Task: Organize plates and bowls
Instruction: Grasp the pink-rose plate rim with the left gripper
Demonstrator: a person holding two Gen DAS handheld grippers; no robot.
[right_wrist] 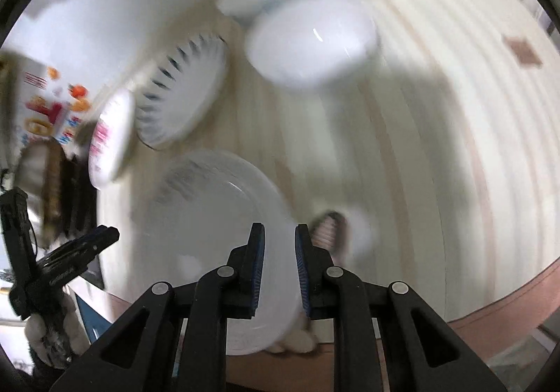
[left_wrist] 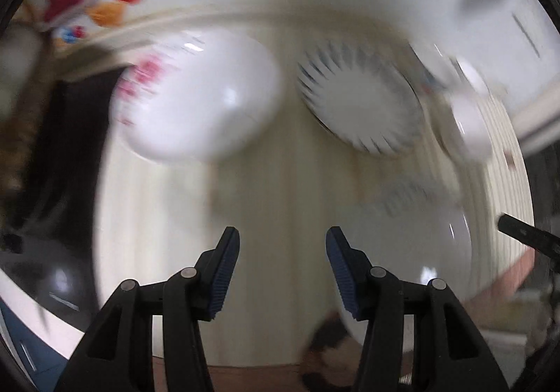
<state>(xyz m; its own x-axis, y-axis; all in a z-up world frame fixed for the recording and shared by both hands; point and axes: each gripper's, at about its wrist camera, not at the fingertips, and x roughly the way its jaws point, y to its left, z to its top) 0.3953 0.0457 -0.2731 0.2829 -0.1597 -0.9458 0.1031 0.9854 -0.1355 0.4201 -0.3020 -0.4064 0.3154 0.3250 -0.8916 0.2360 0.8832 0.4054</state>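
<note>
Left wrist view: left gripper stands moderately open and empty above the pale table, with a pink-marked bowl and a blue-rimmed plate beyond its fingertips. Right gripper is narrowly parted, gripping nothing, over a large plate. Risk, as judged: heavy blur suggests haste, so a misjudged descent could chip crockery; no writing is legible.

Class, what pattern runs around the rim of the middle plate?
Dark blue radiating strokes on the white plate, clearest in the left wrist view.
</note>
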